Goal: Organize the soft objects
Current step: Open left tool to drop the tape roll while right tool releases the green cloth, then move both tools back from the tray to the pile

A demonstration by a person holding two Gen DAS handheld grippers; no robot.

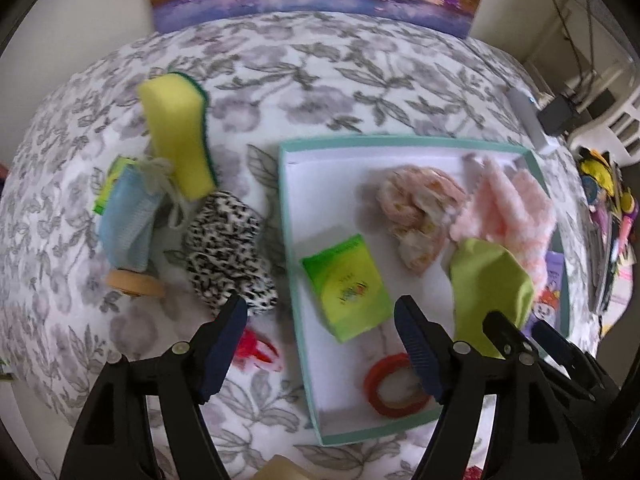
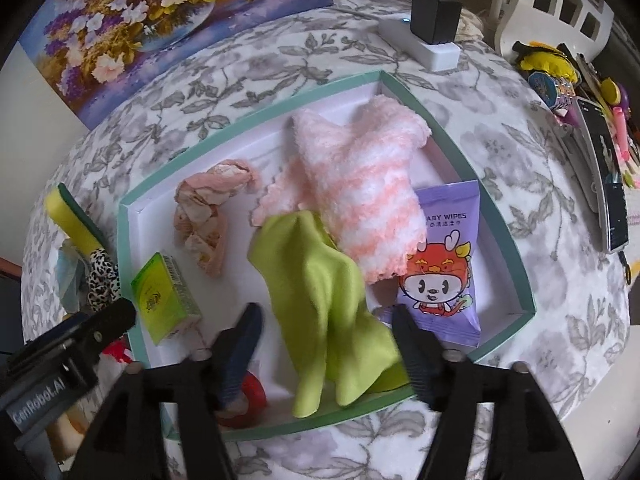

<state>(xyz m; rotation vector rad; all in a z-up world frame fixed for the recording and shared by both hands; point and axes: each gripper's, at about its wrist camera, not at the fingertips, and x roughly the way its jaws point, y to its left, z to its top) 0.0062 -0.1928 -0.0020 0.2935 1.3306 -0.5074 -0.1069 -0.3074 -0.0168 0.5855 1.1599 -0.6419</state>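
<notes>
A teal-rimmed white box point(image 1: 289, 216) point(image 2: 502, 220) holds a pink fuzzy sock point(image 2: 360, 184), a pink floral scrunchie point(image 2: 204, 208), a lime-green cloth point(image 2: 324, 296), a green tissue pack point(image 1: 348, 292) and purple baby wipes point(image 2: 440, 276). My right gripper point(image 2: 326, 316) is open just above the box, and the green cloth lies loose between its fingers, not pinched. My left gripper point(image 1: 320, 310) is open over the box's left wall, with the tissue pack just ahead. Left of the box lie a leopard-print fabric piece point(image 1: 228, 248), a yellow sponge point(image 1: 176, 140) and a blue mesh scrubber point(image 1: 128, 220).
A red tape roll point(image 1: 394, 388) sits in the box's near corner. A wooden ring point(image 1: 136, 284) and a small red item point(image 1: 258, 350) lie on the floral bedspread point(image 1: 320, 80). A white power strip point(image 2: 424, 44), a phone point(image 2: 604, 176) and clutter line the right edge. A flower painting point(image 2: 152, 20) stands behind.
</notes>
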